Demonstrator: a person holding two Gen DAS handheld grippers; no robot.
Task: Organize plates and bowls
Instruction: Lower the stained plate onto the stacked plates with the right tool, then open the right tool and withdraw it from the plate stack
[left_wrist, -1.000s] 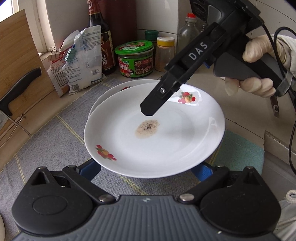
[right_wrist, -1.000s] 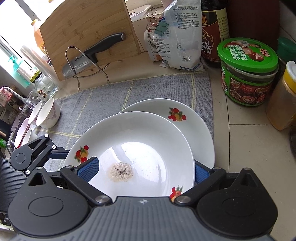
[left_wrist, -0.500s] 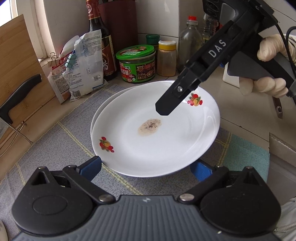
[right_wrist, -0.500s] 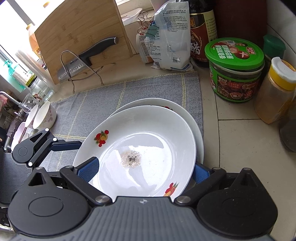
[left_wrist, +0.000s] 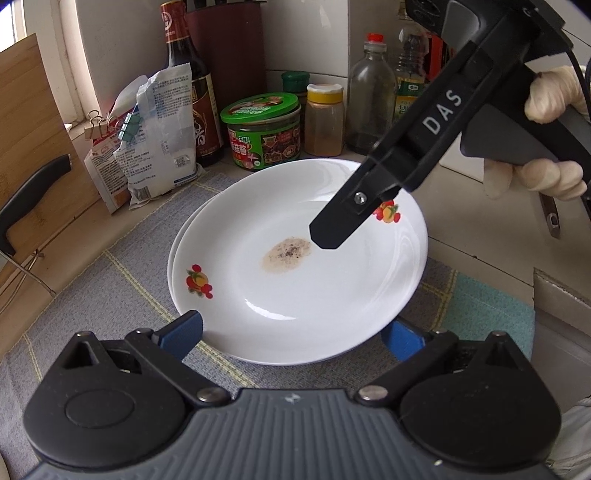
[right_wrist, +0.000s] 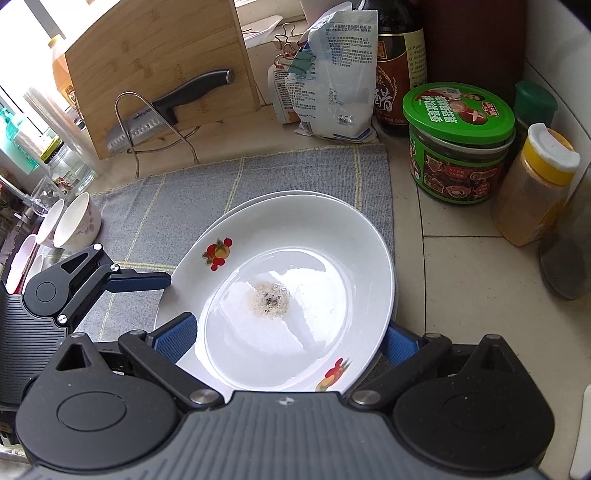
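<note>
Stacking step: top plate (left_wrist: 314, 288) sits on lower plate (left_wrist: 176, 254); left gripper (left_wrist: 291, 332) and right gripper (right_wrist: 288, 343) jaws apart, flanking at 6 o'clock. Next: withdraw.

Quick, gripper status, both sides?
Left gripper: open, fingers either side of the top plate, which lies on a second plate.
Right gripper: open, fingers flank the same plate's rim.

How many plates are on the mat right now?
2: the top plate with the food stain, and the lower plate under it, only its rim showing. More could hide beneath.
</note>
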